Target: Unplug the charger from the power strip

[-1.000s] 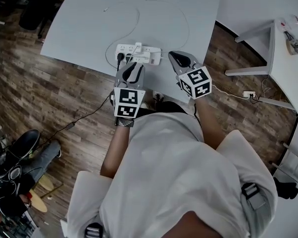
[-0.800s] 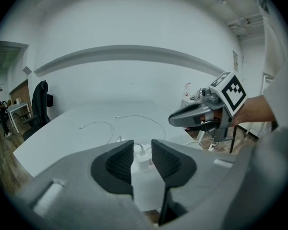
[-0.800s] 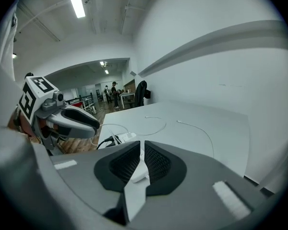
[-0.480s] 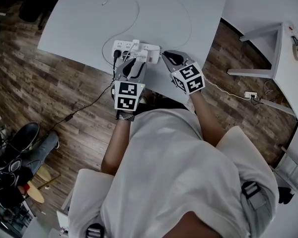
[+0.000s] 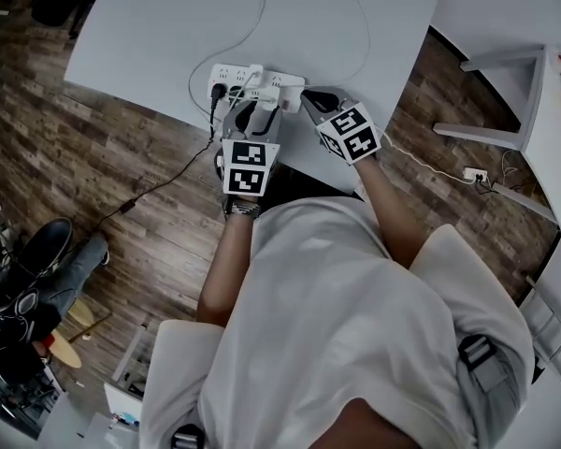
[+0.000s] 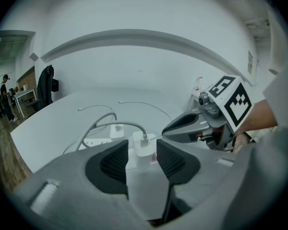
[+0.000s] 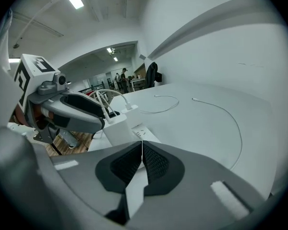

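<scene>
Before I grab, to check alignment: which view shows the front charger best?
Left gripper view: the charger sits close and centred, its cable plug visible. The right gripper view shows it off to the left; the head view shows it tiny.

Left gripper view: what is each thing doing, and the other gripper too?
left gripper, open, jaws have just been opening, charger between them
right gripper, shut, nothing between its jaws
charger, plugged into the power strip, cable attached
power strip, lying on the table
</scene>
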`<action>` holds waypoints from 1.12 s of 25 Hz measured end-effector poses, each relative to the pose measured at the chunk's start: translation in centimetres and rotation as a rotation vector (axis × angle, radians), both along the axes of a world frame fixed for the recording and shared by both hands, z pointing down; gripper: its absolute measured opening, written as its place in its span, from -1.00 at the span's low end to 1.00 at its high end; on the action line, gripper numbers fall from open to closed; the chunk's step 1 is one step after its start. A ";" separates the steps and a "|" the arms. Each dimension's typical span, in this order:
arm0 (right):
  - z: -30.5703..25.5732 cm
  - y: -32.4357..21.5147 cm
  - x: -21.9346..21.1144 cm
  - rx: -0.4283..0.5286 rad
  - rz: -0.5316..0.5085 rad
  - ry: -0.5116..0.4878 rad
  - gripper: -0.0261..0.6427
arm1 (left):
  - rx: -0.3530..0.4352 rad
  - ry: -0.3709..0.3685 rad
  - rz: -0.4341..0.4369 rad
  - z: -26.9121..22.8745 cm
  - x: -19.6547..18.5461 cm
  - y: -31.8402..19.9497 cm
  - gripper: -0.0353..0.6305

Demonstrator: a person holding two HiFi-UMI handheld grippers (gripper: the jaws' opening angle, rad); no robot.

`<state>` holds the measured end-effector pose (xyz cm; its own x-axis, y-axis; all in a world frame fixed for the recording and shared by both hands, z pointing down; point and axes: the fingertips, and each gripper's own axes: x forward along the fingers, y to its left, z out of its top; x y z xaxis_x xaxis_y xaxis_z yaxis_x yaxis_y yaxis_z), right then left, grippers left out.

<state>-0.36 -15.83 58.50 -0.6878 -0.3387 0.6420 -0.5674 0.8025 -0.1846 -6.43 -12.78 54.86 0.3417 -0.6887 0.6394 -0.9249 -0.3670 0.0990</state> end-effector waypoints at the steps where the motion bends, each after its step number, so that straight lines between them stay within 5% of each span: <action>1: 0.3 0.0 -0.2 -0.005 -0.005 0.007 -0.90 | -0.007 0.001 -0.001 0.2 0.0 0.0 -0.35; 28: 3.0 -0.5 -0.2 -0.038 0.007 0.022 -0.91 | -0.046 -0.004 -0.119 3.8 0.7 -2.0 -0.44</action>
